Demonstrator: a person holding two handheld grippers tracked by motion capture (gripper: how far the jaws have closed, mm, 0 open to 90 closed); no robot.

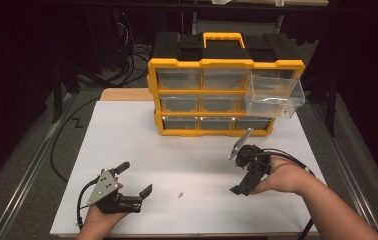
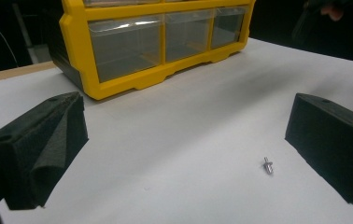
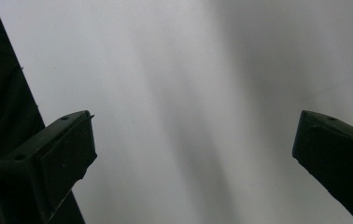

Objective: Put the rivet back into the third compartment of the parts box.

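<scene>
A tiny silvery screw, short with a small head, lies on its side on the white table, well in front of the yellow drawer cabinet. Left gripper and right gripper both gape wide, empty.

Workshop bench: yellow parts organizer, loose cables.

One yellow-and-black organizer stands at twelve o'clock on the one white table. Its front holds nine clear drawers in three rows of three. Eight sit pushed in; one drawer, at the organizer's two o'clock corner, hangs pulled out. One small metal screw lies at six o'clock. Two grippers are present: the left gripper at seven o'clock, the right gripper at four o'clock.
</scene>
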